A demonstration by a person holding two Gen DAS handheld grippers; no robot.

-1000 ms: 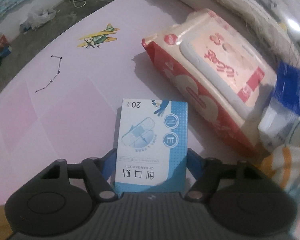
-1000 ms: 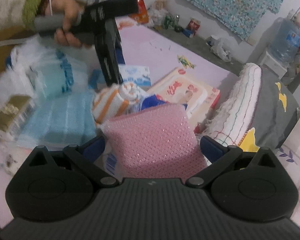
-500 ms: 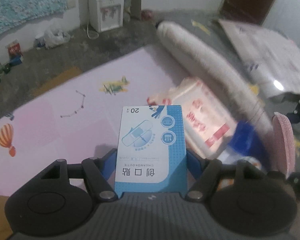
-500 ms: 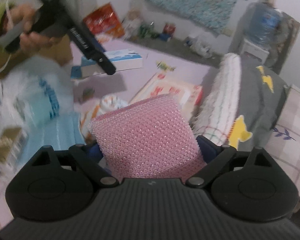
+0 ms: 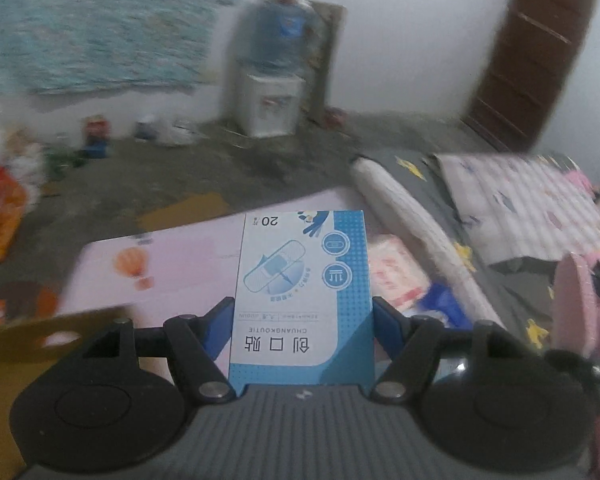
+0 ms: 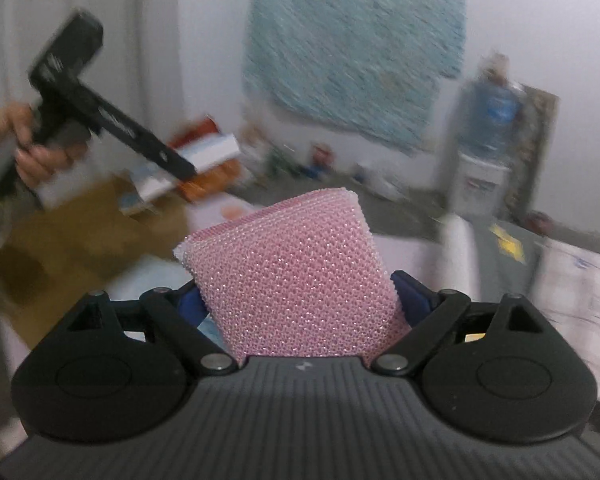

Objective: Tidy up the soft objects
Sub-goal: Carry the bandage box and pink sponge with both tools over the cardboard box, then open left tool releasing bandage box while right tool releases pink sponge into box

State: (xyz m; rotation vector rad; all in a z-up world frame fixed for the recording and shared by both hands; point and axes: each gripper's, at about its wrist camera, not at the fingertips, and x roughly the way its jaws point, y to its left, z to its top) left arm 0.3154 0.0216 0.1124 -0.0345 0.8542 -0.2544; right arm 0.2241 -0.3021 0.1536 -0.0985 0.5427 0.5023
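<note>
My left gripper (image 5: 302, 312) is shut on a blue and white plaster box (image 5: 302, 280) and holds it up in the air above the pink play mat (image 5: 172, 268). My right gripper (image 6: 296, 296) is shut on a pink mesh sponge (image 6: 292, 272), also held high. The sponge shows at the right edge of the left wrist view (image 5: 572, 300). The left gripper with its box shows at the left of the right wrist view (image 6: 188, 164). A red and white wipes pack (image 5: 396, 272) lies on the mat below the box.
A rolled white blanket (image 5: 412, 224) and a grey star-print bedding (image 5: 512, 292) lie to the right. A cardboard box (image 6: 72, 240) stands at the left. A water dispenser (image 5: 272, 92) stands by the far wall, with clutter along the floor edge.
Both grippers have risen and tilted up with their loads. The views now take in the far wall and the dispenser, and the pile of soft things has dropped out of sight.
</note>
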